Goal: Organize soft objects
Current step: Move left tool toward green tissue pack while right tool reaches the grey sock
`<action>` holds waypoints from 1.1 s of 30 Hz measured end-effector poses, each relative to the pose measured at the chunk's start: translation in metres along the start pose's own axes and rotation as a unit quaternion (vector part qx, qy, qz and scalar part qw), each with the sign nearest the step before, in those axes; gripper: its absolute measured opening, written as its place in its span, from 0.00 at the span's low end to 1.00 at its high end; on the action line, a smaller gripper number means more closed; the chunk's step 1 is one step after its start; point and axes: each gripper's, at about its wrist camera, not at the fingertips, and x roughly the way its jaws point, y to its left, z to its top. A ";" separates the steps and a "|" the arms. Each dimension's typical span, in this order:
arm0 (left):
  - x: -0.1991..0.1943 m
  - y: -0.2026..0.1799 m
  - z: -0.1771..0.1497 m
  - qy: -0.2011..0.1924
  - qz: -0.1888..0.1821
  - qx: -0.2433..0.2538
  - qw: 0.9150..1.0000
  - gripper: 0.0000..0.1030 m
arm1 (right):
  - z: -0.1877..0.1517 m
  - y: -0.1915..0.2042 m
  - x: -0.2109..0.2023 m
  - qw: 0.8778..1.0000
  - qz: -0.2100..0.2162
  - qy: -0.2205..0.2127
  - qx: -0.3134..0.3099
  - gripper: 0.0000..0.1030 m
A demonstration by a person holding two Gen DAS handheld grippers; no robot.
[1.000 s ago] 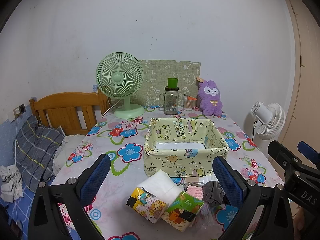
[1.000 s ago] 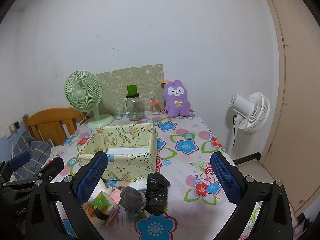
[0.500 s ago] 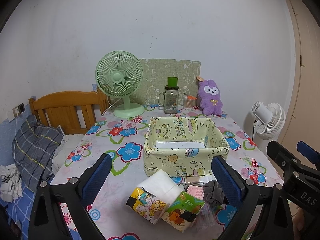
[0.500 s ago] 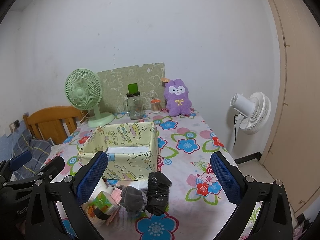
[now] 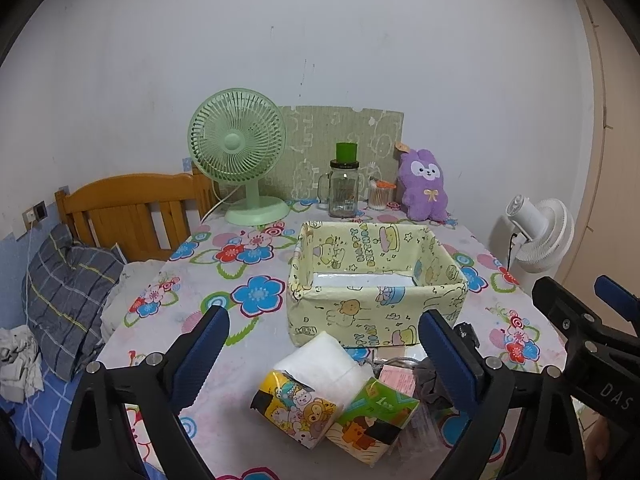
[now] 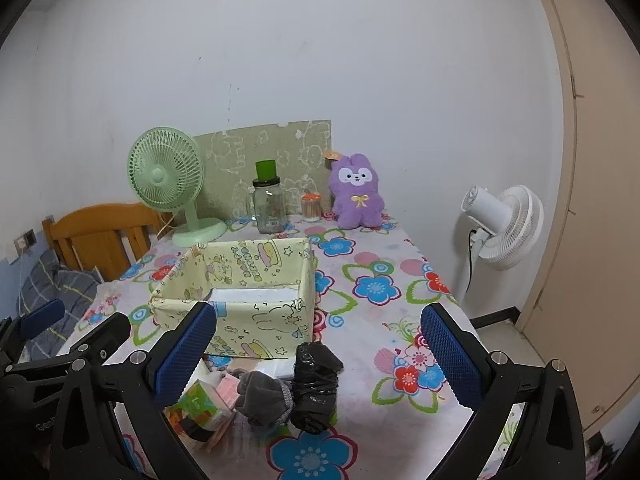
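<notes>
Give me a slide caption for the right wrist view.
Open right tongs hover over gray socks and a black bag before the fabric bin.

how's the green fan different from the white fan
The green fan stands on the table at its far left corner, its grille facing the camera. The white fan stands off the table beside its right edge, on a tall pole, head turned sideways. Both are round-caged fans standing upright.
</notes>
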 end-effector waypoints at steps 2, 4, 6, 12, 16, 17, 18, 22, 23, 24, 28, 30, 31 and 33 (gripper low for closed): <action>0.003 -0.001 -0.001 0.012 -0.003 -0.003 1.000 0.91 | -0.001 0.001 0.003 1.000 0.002 0.004 -0.001 1.00; 0.007 -0.001 -0.002 0.011 -0.004 -0.001 1.000 0.90 | -0.002 0.002 0.008 1.000 0.004 0.009 -0.002 0.98; 0.011 0.000 -0.004 0.015 -0.004 0.000 1.000 0.89 | -0.004 0.003 0.012 1.000 0.005 0.013 -0.003 0.97; 0.024 0.000 -0.011 0.026 -0.003 0.005 1.000 0.84 | -0.010 0.006 0.024 1.000 0.004 0.025 -0.009 0.95; 0.032 -0.001 -0.018 0.031 -0.012 0.008 0.999 0.84 | -0.016 0.006 0.034 0.999 0.008 0.037 -0.008 0.94; 0.033 -0.002 -0.019 0.031 -0.013 0.012 0.999 0.84 | -0.017 0.007 0.036 0.999 0.009 0.038 -0.008 0.94; 0.034 -0.003 -0.020 0.031 -0.014 0.017 0.999 0.84 | -0.018 0.007 0.037 0.999 0.009 0.039 -0.009 0.94; 0.039 -0.006 -0.024 0.042 -0.012 0.038 0.998 0.84 | -0.023 0.009 0.043 0.999 0.014 0.045 -0.013 0.94; 0.040 -0.007 -0.025 0.045 -0.016 0.036 0.998 0.84 | -0.024 0.010 0.044 0.999 0.015 0.046 -0.014 0.94; 0.041 -0.009 -0.028 0.047 -0.021 0.033 0.998 0.84 | -0.025 0.010 0.045 0.999 0.017 0.049 -0.014 0.94; 0.045 -0.013 -0.035 0.065 -0.028 0.046 0.996 0.84 | -0.031 0.011 0.050 0.998 0.021 0.058 -0.015 0.94; 0.047 -0.015 -0.039 0.071 -0.034 0.044 0.996 0.84 | -0.036 0.011 0.052 0.997 0.024 0.065 -0.017 0.94; 0.048 -0.015 -0.040 0.072 -0.033 0.048 0.996 0.84 | -0.038 0.011 0.054 0.997 0.024 0.068 -0.018 0.92; 0.051 -0.018 -0.042 0.076 -0.034 0.045 0.996 0.84 | -0.041 0.011 0.056 0.997 0.026 0.073 -0.017 0.91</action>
